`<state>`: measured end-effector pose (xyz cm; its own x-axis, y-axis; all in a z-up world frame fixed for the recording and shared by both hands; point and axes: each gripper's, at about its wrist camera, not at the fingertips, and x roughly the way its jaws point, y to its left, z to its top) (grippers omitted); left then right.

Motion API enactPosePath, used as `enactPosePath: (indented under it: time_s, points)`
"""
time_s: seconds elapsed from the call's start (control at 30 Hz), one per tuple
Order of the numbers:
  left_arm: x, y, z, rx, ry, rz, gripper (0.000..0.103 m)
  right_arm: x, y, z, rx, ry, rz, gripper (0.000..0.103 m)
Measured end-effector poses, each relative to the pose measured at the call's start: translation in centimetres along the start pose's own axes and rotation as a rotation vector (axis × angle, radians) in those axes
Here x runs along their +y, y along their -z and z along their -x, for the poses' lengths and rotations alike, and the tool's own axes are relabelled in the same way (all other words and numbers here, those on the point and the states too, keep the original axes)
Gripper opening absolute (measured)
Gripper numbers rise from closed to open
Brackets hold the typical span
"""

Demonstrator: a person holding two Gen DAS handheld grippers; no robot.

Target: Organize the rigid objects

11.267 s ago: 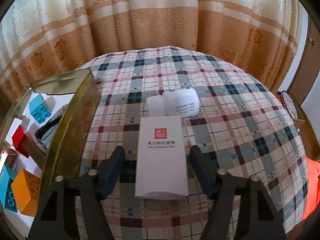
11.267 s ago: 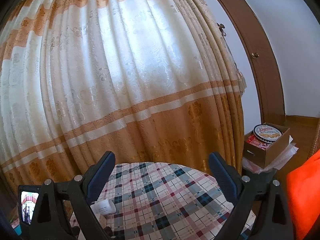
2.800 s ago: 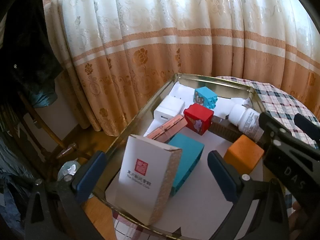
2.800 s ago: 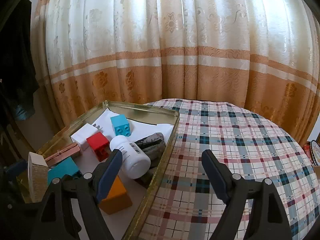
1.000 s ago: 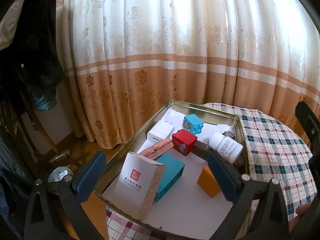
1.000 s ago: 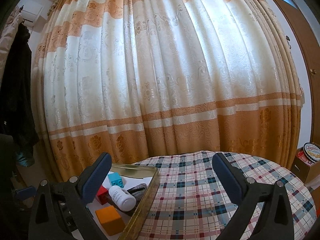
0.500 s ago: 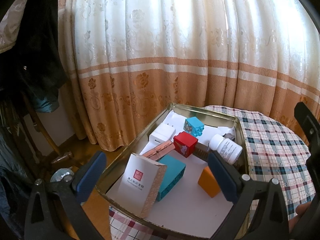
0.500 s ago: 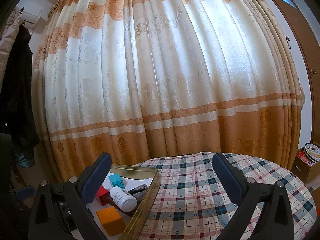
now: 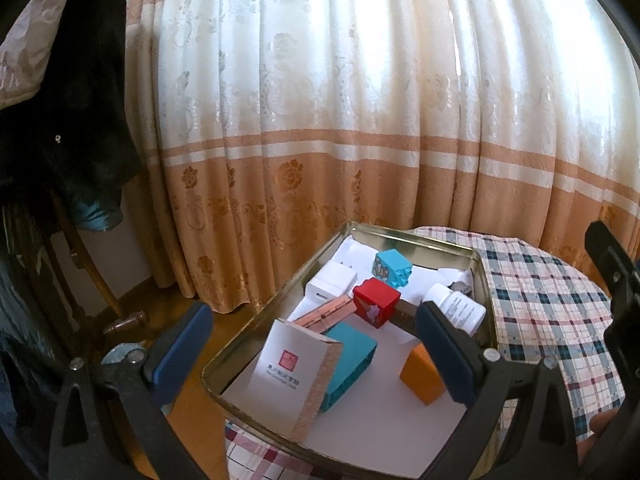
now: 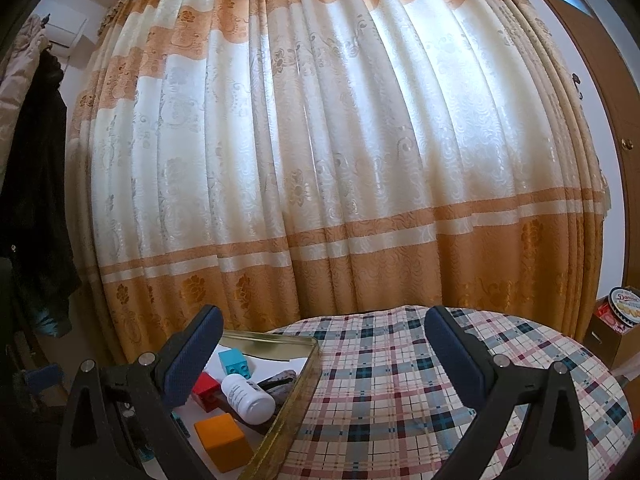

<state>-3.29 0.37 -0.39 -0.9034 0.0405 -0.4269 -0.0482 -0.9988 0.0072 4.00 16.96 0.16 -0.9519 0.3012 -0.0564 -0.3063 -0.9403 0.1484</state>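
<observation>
We note that both grippers have pulled back and up from the tin [image 9: 280,304] over the last few seconds: a moment ago the left gripper [image 9: 312,344] sat low over the white box [image 9: 294,372], now it hangs higher with more curtain [image 9: 360,120] in view. The white box, earlier alone on the worktop [image 10: 400,380], now stands tilted at the tin's near-left corner, leaning against the teal block [image 9: 348,360]. The bottle [image 9: 456,312] lies on its side by the tin's right wall, just behind the orange block [image 9: 420,372]. Red block [image 9: 376,306], small blue block [image 9: 392,266], white adapter [image 9: 330,284] and a copper-pink bar [image 9: 324,312] fill the middle and far end. In the right wrist view the plaid cloth shows nothing left on it, so we judge the sorting done or nearly so; parts of the worktop lie out of view. Left gripper: jaws spread wide, nothing between them, aimed down at the tin's near edge from above. Right gripper [image 10: 320,364]: jaws equally wide and empty, held level, looking across the worktop toward the curtain, with the tin at its lower left. A fingertip [image 9: 604,424] shows at the lower right of the left view. Any next move would be tidying the leaning box, in our judgement.
</observation>
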Motion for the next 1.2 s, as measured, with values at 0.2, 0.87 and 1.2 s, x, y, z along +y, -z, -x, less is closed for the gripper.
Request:
enactPosePath:
  time_s: [0.2,0.87,1.2]
  points:
    - [0.1,-0.1,0.05,-0.001,-0.007,0.004,0.103,-0.13,-0.03,-0.12,0.006,0.005,-0.005,0.102]
    - [-0.17,-0.41,0.14,-0.01,-0.063,-0.012,0.103,-0.25,0.0,-0.27,0.019,0.019,-0.008,0.102]
    - [-0.16,-0.46,-0.04,0.004,-0.055,0.006,0.103,-0.25,0.0,-0.27,0.019,0.019,-0.008,0.102]
